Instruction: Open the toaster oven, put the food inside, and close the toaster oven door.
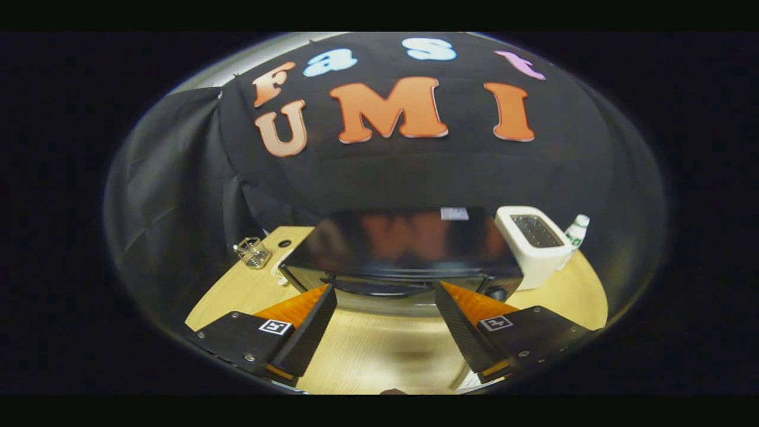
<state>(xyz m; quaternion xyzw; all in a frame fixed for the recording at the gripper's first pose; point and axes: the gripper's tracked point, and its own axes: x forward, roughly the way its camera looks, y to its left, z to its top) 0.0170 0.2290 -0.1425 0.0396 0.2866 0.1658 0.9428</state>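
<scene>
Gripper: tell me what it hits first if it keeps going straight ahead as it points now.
The gripper, fingers open, points at the toaster oven. Going straight, it would likely meet the oven's front top edge, near the handle, first. Depth is hard to judge.

A black cloth wall (415, 172) hangs in loose folds across the back of the booth, draping down to a light wooden table (379, 350). A pale strip of plain wall (261, 56) shows above the cloth. On the table stand a small wire basket (253, 252), a white slot toaster (532, 243) and, just behind it, a white plastic bottle (576, 230). A dark round cable hole (284, 243) sits in the tabletop near the basket. Soft overhead light gleams off the wood.
</scene>
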